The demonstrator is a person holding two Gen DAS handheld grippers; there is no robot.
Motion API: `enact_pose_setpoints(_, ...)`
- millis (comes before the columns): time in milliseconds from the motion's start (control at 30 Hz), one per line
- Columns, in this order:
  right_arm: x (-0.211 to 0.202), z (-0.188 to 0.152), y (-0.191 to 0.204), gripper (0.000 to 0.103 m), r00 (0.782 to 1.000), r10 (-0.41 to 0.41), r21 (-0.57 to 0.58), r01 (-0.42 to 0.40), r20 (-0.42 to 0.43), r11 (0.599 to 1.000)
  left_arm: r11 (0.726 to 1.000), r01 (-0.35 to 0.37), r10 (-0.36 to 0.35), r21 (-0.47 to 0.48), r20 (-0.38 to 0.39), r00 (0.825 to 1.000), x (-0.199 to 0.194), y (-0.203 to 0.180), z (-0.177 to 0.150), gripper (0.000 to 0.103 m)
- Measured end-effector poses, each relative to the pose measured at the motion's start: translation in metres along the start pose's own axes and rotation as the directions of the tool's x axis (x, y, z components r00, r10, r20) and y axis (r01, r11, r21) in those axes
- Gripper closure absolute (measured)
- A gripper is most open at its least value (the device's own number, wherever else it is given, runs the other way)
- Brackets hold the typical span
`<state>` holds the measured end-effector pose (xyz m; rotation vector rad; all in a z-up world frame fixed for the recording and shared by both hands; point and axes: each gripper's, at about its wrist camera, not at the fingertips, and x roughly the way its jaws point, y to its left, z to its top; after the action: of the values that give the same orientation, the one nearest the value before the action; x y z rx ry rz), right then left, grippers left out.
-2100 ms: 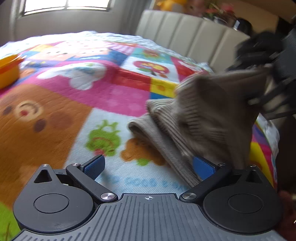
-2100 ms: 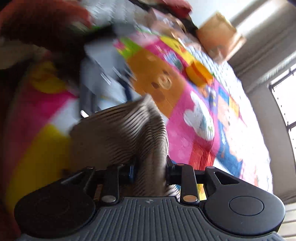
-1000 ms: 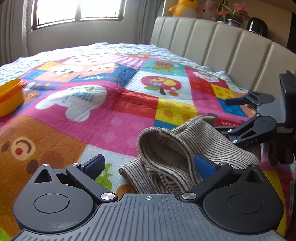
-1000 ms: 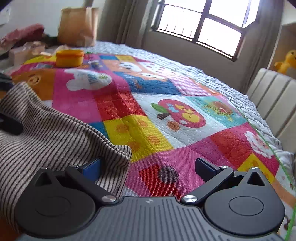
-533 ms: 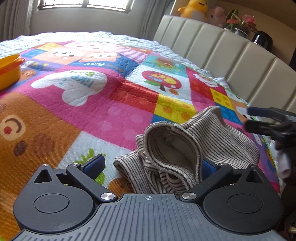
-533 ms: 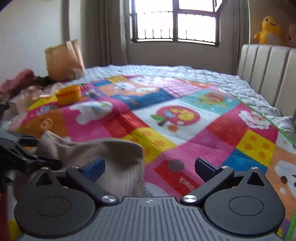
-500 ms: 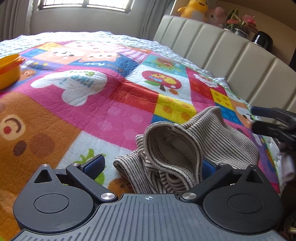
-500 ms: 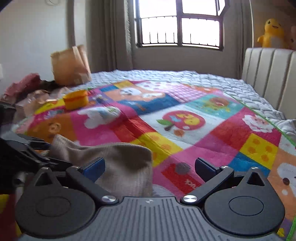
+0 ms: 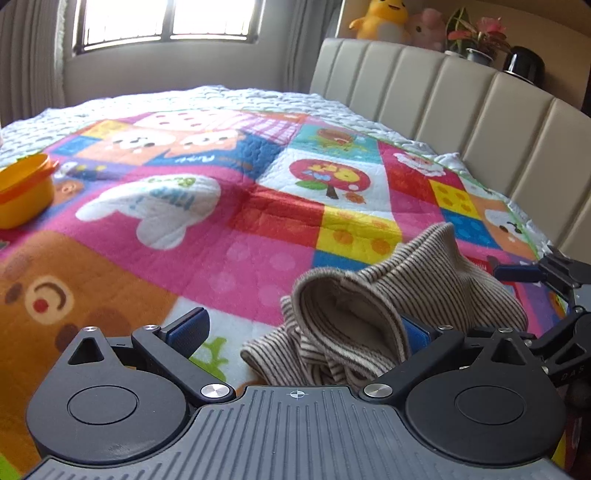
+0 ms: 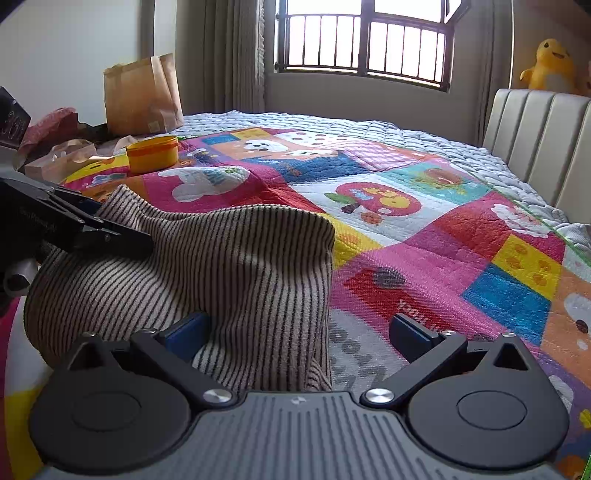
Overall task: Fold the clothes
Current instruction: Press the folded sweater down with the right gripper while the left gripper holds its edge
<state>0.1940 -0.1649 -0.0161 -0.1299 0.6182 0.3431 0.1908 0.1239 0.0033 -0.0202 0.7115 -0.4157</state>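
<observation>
Striped knit, beige with thin dark lines: the folded garment (image 9: 402, 306) lies bunched on the patchwork quilt (image 9: 229, 236) near the headboard side of the bed, one rolled edge showing a plain beige inner face. Readable writing: part of "truck" printed in white on a red quilt patch, seen upside down in the right wrist view; "DAS" embossed on the other gripper's arm at the right edge of the left wrist view; other quilt lettering is too blurred to read. Left gripper (image 9: 303, 328) has its jaws spread wide, grasping nothing; the garment sits in the right half of the gap, its rolled edge against the right blue pad, left pad over bare quilt. Right gripper (image 10: 295, 332) also has jaws spread wide, nothing clamped; the garment (image 10: 207, 269) heaps in front of the left pad and fills the left half of the gap, right pad over bare quilt. Left gripper's black fingers reach in from the left edge of the right wrist view, resting at the cloth's top. Further out: orange lidded tub (image 10: 152, 154) on the quilt's far side, brown paper bag (image 10: 142, 96) behind it, barred window (image 10: 364, 38), padded beige headboard (image 9: 461, 107), yellow plush toy (image 9: 380, 18) on its ledge.
</observation>
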Motion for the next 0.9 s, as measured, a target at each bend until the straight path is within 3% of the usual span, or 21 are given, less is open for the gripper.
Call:
enact_pose_setpoints(167,-0.005,0.008,-0.002,0.0,1.0,0.017,-0.032,-0.017,0.006,0.999,1.0,0.012,-0.012,-0.016,0.004,1.0,0.004,0.007,0.001,0.0)
enact_pose_setpoints(300,-0.019,0.035,-0.001,0.0,0.994,-0.032,-0.064,0.039,0.104,0.997,0.999,0.019,-0.019,-0.03,-0.004,1.0,0.01,0.013,-0.001,0.0)
enact_pose_setpoints(367,-0.011,0.055,-0.006,0.0,0.991,-0.085,-0.061,0.091,0.103,0.994,0.999,0.022,-0.022,-0.036,-0.008,1.0,0.013,0.016,-0.002,0.0)
enact_pose_setpoints(467,0.027,0.064,-0.007,0.0,0.988,-0.157,-0.103,0.155,-0.011,0.983,0.999,0.026,-0.027,-0.047,-0.014,1.0,0.017,0.02,-0.003,0.0)
enact_pose_setpoints(533,0.059,0.057,-0.002,0.0,0.971,-0.226,-0.194,0.207,-0.078,0.959,0.998,0.028,-0.029,-0.058,-0.019,0.999,0.021,0.023,-0.004,0.0)
enact_pose_setpoints(600,0.068,0.046,-0.001,0.0,0.972,-0.233,-0.206,0.22,-0.04,0.953,0.996,0.034,-0.036,-0.083,-0.024,0.999,0.024,0.025,-0.004,0.0)
enact_pose_setpoints(800,0.025,0.04,-0.012,0.0,0.982,-0.188,-0.075,0.186,-0.022,0.98,0.994,0.049,-0.051,-0.101,-0.019,0.999,0.022,0.027,-0.007,0.0)
enact_pose_setpoints(900,-0.016,0.02,-0.029,0.0,0.998,-0.045,0.133,0.049,-0.033,0.99,0.991,0.052,-0.055,-0.125,-0.019,0.998,0.023,0.028,-0.008,0.0)
